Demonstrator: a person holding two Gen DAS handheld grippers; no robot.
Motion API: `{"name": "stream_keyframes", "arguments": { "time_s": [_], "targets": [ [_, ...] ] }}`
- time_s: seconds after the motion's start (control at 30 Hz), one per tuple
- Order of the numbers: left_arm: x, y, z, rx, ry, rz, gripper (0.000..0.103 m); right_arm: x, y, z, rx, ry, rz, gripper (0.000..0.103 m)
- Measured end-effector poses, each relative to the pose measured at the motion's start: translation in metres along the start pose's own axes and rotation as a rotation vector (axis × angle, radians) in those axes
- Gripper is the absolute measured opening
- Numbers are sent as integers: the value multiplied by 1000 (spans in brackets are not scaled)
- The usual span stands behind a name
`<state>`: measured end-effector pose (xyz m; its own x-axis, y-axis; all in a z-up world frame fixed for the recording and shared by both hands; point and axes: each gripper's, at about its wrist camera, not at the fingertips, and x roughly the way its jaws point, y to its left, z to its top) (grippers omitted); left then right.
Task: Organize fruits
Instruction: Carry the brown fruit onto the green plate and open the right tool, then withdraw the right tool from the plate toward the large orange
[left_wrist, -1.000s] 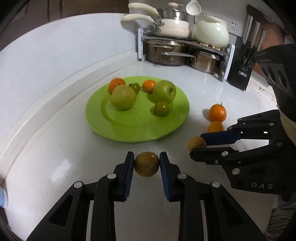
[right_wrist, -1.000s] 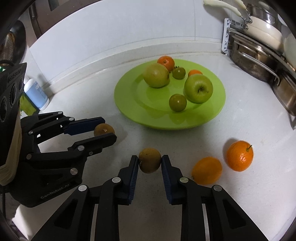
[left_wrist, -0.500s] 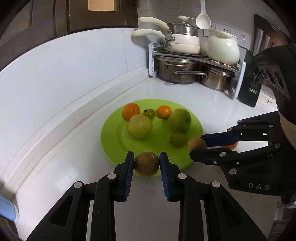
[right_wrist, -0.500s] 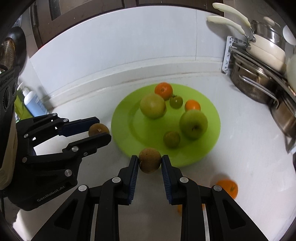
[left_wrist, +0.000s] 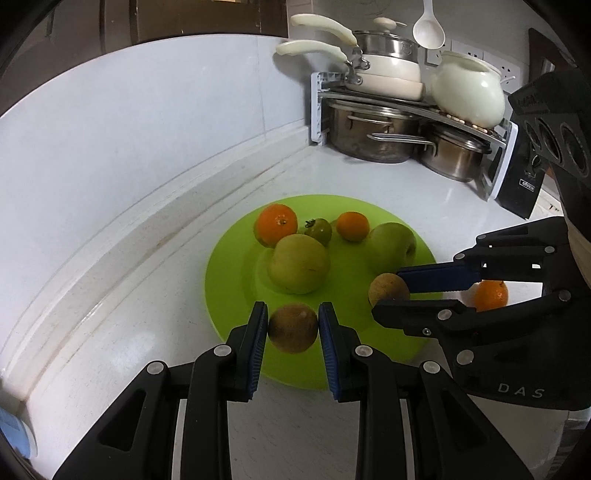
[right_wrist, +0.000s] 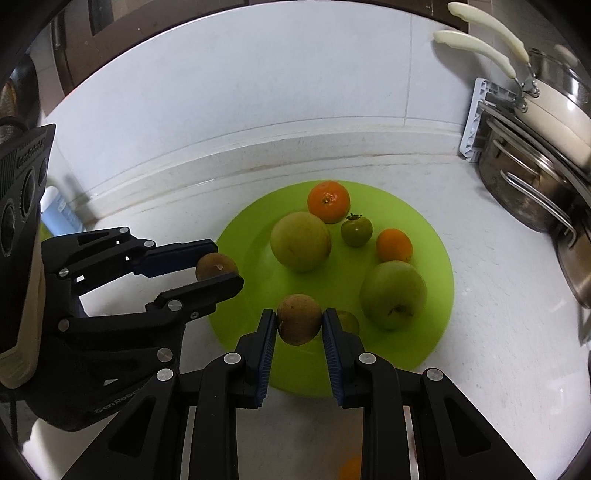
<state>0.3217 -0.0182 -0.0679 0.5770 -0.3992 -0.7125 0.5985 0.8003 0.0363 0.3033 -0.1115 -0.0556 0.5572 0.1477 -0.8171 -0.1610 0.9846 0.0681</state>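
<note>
My left gripper (left_wrist: 292, 328) is shut on a brown round fruit (left_wrist: 293, 328) and holds it over the near rim of the green plate (left_wrist: 229, 280). My right gripper (right_wrist: 299, 325) is shut on a second brown fruit (right_wrist: 299, 323), also over the plate (right_wrist: 436, 236). Each gripper shows in the other's view, the right gripper (left_wrist: 391, 291) and the left gripper (right_wrist: 218, 267). On the plate lie two green apples (right_wrist: 301, 242) (right_wrist: 393, 293), two oranges (right_wrist: 328, 201) (right_wrist: 394, 245), a small green tomato (right_wrist: 356, 230) and a small green fruit (right_wrist: 349, 321) behind my right finger.
An orange (left_wrist: 491, 295) lies on the white counter right of the plate, behind my right gripper; another orange (right_wrist: 349, 467) shows below my right gripper. A rack with steel pots (left_wrist: 373, 133) and white cookware (left_wrist: 467, 98) stands at the back right. A wall ledge (left_wrist: 110, 258) runs along the left.
Both grippers have lifted and moved forward with their brown fruits, from the counter in front of the plate to above the plate's near part.
</note>
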Motion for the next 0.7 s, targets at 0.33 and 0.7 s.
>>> {"name": "stream_keyframes", "arguments": {
  "time_s": [0.33,0.7],
  "targets": [
    [-28,0,-3,-45,-31,51,42,-14,1,-11,3,-24,-13,31],
    [-80,-21,-5,-121,-79,56,53,-63,-1,-28,42,-114,-7,31]
  ]
}}
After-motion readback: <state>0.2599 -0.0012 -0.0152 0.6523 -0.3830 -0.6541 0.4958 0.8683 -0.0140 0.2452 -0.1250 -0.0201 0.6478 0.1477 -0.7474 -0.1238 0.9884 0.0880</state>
